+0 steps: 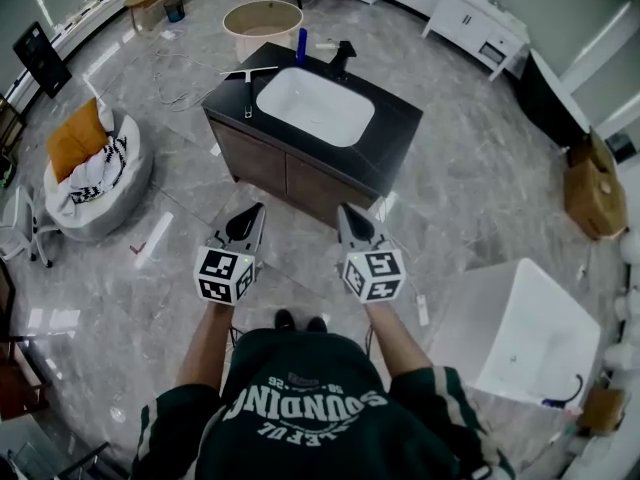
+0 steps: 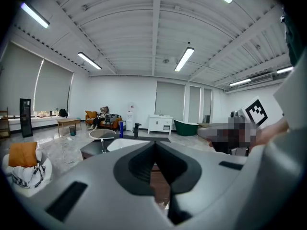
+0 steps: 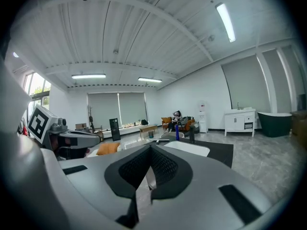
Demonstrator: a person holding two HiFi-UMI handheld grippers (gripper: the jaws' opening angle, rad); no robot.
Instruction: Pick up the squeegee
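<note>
The squeegee lies flat on the left end of the black counter, just left of the white sink. Its blade is on the far side and its handle points toward the person. Nothing touches it, and both grippers are well apart from it, out in front of the cabinet. So the step in hand is, I think, the approach.

To do it well, the gripper that will take the tool must first open, because both are closed now. The left one is on the side of that end of the counter, so it seems the natural choice. The handle is thin and lies low on the counter. The jaws should therefore come down on both sides of it, near its middle, and close fully before any lift. A grip close to the blade would probably let the tool tip. The blue bottle and the tap stand further back and to the right, out of the way.

The left gripper is held before the body and points forward and a little down toward the cabinet, its jaws pressed together on nothing. The right gripper is beside it in the same pose, also closed and empty. Both forearms reach forward from the body.
</note>
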